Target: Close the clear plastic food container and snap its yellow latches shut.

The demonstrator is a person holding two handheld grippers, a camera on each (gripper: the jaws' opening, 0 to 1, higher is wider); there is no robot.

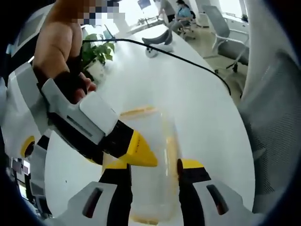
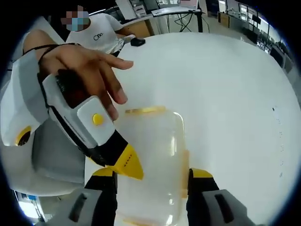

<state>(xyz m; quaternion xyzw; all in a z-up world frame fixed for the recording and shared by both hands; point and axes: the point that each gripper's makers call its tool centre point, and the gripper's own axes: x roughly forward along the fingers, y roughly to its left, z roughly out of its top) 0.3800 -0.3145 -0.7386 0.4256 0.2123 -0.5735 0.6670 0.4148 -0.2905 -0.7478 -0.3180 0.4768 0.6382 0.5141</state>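
Observation:
The clear plastic container lies on the white table with its lid on and yellow latches at the far end and along the side. My left gripper is open, one jaw on each side of the container. My right gripper slants in from the left in a hand, its yellow tip on the container's left edge. In the right gripper view the same container sits between the open jaws of my right gripper. There my left gripper touches the container's left rim.
A black cable runs across the table past a potted plant. A grey office chair stands close on the right. A person in a white shirt sits at the far edge, near a small black object.

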